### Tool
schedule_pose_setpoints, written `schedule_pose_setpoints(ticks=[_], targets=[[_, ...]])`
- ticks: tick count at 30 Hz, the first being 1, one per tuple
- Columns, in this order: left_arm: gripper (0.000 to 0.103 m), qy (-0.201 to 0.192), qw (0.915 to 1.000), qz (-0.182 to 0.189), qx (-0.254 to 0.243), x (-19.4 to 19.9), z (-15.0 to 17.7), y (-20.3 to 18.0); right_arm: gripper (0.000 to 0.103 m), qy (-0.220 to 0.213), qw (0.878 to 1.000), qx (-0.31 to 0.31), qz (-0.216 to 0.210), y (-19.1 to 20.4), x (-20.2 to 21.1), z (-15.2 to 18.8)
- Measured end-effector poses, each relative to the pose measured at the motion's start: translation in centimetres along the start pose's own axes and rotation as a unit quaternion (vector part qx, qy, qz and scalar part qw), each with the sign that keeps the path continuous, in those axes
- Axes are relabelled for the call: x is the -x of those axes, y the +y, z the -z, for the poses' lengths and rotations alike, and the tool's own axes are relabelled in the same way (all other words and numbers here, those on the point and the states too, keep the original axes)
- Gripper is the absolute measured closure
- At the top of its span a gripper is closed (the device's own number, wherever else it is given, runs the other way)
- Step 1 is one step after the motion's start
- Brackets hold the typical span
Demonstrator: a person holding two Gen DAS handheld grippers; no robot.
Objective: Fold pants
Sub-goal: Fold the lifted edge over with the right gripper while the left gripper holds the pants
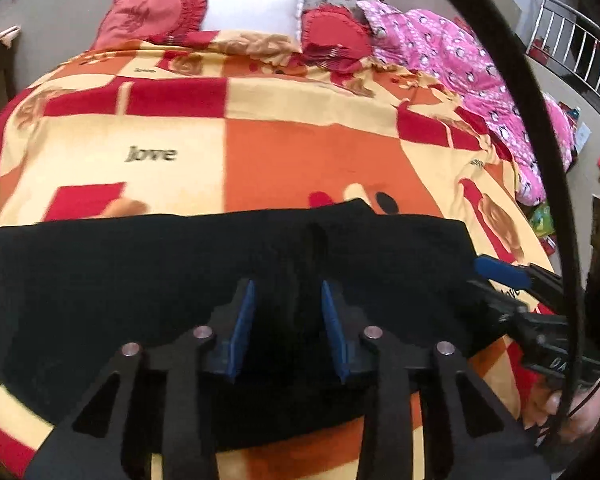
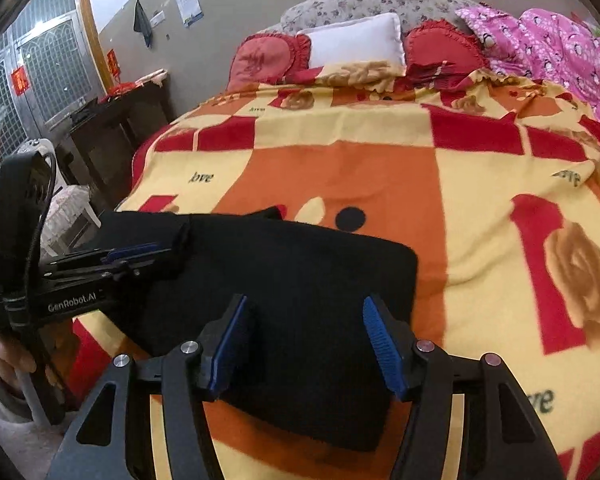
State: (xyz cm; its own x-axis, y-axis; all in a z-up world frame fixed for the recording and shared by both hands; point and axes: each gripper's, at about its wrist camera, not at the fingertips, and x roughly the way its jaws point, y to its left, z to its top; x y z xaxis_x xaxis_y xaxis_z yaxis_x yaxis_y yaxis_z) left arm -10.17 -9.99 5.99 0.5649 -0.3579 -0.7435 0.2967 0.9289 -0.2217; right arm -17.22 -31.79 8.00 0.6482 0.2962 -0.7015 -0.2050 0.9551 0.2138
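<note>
Right wrist view first, and we start with the biggest thing, the bed's patchwork blanket (image 2: 340,168) in orange, red and cream, with pillows (image 2: 356,38) at the far end and a pink quilt (image 2: 560,48) off to the right. On its near edge lie the black pants (image 2: 300,280), already gathered into a compact layered rectangle, so we judge the folding well along; what remains looks like a last fold or some squaring of the edges, though the dark cloth hides its layers from us. Down to the tools now: our right gripper (image 2: 304,344) hangs over the right half of the pants, angled downward, jaws well apart with nothing pinched between the blue pads. Our left gripper (image 1: 288,328) also tilts down over the middle of the cloth, jaws a narrow gap apart, pads not pressing on fabric as far as we can see, with a hand (image 2: 8,356) behind it
</note>
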Motion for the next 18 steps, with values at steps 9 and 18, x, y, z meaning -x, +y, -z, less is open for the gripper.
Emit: schedule_pose_setpoints(ticks=[9, 18], targets=[[0.053, -0.014, 0.9999, -0.007, 0.005, 0.6, 0.8, -0.9, 0.041, 0.01, 0.999, 0.037, 0.019, 2.4, 0.1, 0.6], [0.044, -0.003, 0.9996, -0.022, 0.015, -0.1, 2.2, -0.5, 0.041, 0.015, 0.999, 0.024, 0.014, 2.3, 0.7, 0.9]])
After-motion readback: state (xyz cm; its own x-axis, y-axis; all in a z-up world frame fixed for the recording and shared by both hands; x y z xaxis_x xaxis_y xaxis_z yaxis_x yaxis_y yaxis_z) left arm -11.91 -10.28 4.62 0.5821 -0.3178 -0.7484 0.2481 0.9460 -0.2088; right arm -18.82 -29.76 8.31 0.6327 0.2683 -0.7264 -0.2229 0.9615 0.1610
